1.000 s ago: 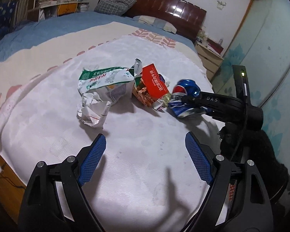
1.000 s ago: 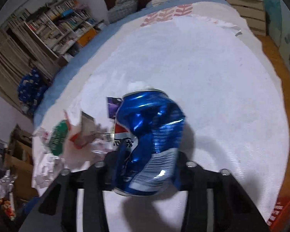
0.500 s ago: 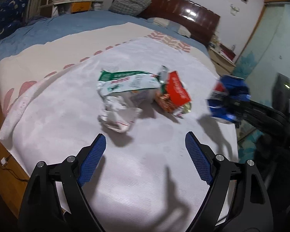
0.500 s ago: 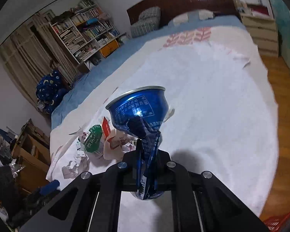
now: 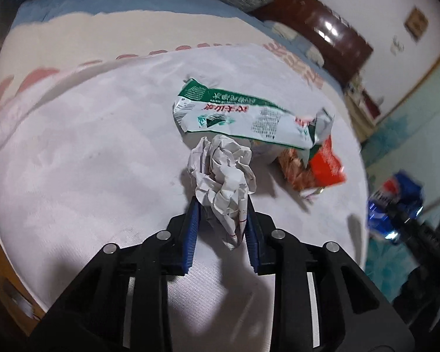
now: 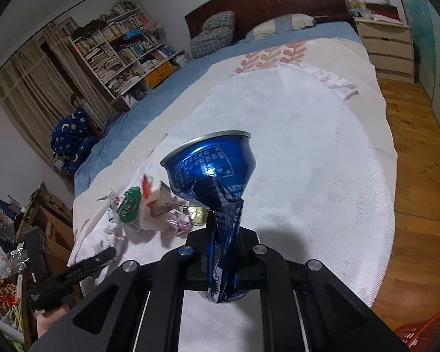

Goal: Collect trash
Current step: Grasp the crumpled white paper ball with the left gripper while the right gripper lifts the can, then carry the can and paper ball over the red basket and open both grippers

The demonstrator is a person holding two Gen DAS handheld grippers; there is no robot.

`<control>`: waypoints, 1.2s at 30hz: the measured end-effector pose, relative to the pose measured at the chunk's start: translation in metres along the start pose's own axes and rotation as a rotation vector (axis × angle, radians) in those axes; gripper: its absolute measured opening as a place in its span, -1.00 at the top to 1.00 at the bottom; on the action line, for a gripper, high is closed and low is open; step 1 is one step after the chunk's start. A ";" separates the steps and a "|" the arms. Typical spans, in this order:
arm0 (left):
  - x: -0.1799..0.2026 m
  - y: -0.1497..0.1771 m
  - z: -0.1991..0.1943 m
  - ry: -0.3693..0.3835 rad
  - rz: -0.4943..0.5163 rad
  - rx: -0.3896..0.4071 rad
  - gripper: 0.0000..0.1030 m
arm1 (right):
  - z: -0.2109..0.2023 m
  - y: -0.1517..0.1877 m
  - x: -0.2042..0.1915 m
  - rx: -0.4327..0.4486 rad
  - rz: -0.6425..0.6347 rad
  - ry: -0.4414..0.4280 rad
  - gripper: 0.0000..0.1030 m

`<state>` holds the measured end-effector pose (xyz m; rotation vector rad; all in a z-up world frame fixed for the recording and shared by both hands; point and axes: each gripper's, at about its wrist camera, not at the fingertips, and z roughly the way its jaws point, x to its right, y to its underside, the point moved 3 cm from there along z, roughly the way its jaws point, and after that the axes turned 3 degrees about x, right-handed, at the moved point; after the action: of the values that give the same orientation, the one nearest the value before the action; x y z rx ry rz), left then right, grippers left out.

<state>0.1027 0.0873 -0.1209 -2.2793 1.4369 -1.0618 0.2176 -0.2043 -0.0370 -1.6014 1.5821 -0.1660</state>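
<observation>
1. Here, on a bed spread with a white quilt (image 5: 102, 158), the left gripper (image 5: 221, 220) pinches a crumpled ball of white paper (image 5: 224, 176) between its blue pads (image 5: 192, 234), the wad sticking out ahead of the fingertips, over the quilt.
2. Just beyond the paper lies a green-and-white wrapper (image 5: 237, 114), stretched sideways across the quilt, with a red-and-orange snack packet (image 5: 316, 167) tucked partly beneath its right end.
3. The right gripper (image 6: 224, 243) is clamped on a crushed blue soda can (image 6: 214, 176), squeezed flat at the waist, its flared rim pointing away from the camera and held above the quilt.
4. In the left wrist view the same can (image 5: 396, 202) appears at the bed's right edge, blurred, well apart from the wrapper pile.
5. From the right wrist view, the remaining litter (image 6: 149, 208) sits to the can's left, near the edge of the bed.
6. A dark wooden headboard (image 6: 267, 3), a crowded bookshelf (image 6: 123, 50), a pale bedside chest (image 6: 387, 47) and a corner of red basket (image 6: 422, 328) on the wood floor frame the room.
</observation>
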 end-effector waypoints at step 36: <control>0.467 0.288 -0.067 0.537 0.826 -0.324 0.53 | -0.414 0.208 0.291 0.258 0.228 0.558 0.79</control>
<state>-0.0223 -0.4420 -0.0223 -1.2844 2.5836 -1.2291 -0.1443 -0.6149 -0.0426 -1.2181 2.0507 -0.7118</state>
